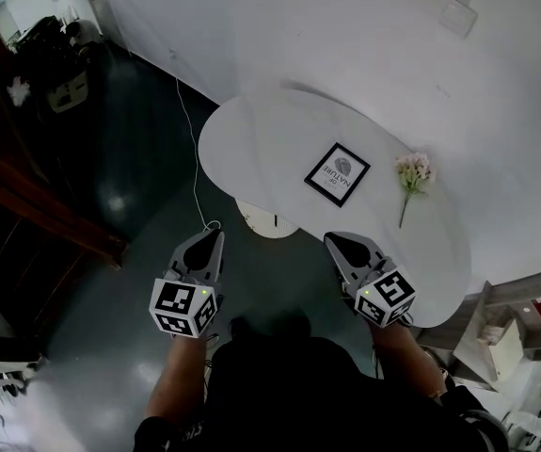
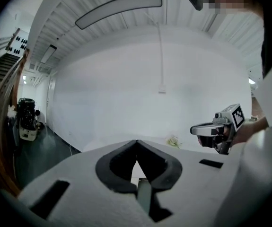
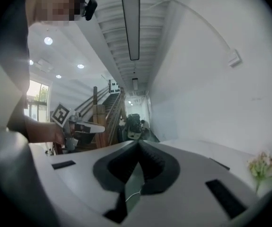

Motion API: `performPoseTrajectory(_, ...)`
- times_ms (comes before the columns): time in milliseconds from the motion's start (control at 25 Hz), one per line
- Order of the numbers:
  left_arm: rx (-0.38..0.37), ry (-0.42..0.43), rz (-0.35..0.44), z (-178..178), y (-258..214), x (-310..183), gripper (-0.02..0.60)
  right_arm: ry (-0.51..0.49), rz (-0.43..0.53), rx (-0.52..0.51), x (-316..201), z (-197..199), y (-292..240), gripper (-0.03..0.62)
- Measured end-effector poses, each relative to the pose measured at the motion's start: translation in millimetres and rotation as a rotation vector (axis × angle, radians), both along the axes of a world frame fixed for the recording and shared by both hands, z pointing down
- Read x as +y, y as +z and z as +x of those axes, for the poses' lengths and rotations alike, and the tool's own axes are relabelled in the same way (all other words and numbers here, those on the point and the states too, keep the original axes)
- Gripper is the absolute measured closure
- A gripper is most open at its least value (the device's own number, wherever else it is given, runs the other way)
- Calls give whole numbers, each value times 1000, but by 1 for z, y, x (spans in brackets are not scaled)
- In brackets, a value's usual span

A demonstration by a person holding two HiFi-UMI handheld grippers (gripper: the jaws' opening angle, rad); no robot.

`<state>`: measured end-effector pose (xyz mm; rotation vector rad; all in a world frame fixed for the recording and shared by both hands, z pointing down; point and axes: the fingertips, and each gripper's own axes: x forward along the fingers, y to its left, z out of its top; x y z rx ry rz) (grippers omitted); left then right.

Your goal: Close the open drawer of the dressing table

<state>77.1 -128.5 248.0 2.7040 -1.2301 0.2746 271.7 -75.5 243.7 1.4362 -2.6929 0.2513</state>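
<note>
The white oval dressing table [image 1: 251,139] stands against a white wall. Its cream drawer [image 1: 262,222] sticks out from under the near edge, between my two grippers. My left gripper [image 1: 218,234] hovers just left of the drawer, jaws shut and empty. My right gripper [image 1: 330,240] hangs over the table's near edge, right of the drawer, also shut and empty. In the left gripper view the jaws [image 2: 136,142] meet at the tip, with the right gripper [image 2: 216,130] off to the side. The right gripper view shows its jaws [image 3: 138,142] closed and the left gripper [image 3: 81,126] beyond.
On the tabletop lie a black-framed card [image 1: 337,173] and a sprig of pink flowers [image 1: 412,175]. A white cable [image 1: 193,163] runs over the dark floor to the left. A wooden stair rail [image 1: 44,215] stands at far left, shelving [image 1: 524,323] at lower right.
</note>
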Motion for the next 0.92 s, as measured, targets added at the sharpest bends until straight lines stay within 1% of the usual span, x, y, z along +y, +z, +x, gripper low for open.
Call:
performPoseTrajectory(120,-5,38,35,2,-20,-6,575,24,62,-12,-8,-10,-21,591)
performPoseTrajectory(200,-6,49,64,-3,-33,-11,575,15,96,-14,-10,-24,-34,591)
performPoseTrajectory(280,-13,47,90,-11,-41,-14,575,-8,118,3,-12,-40,-41,591)
performPoseTrajectory(400,-3,25,107,-25,-46,-15,575,-25,116,9,-13,-56,-43,591)
performPoseTrajectory(520,23,-21,98,-40,-39,-14,575,-36,102,24,-10,-64,-41,591)
performPoseTrajectory(640,48,-56,69,-51,-24,-15,575,-33,83,38,-9,-64,-37,591)
performPoseTrajectory(760,52,-59,48,-59,-14,-15,575,-27,69,48,-10,-65,-32,591)
performPoseTrajectory(920,46,-55,43,-63,-10,-18,575,-12,53,45,-12,-62,-28,591)
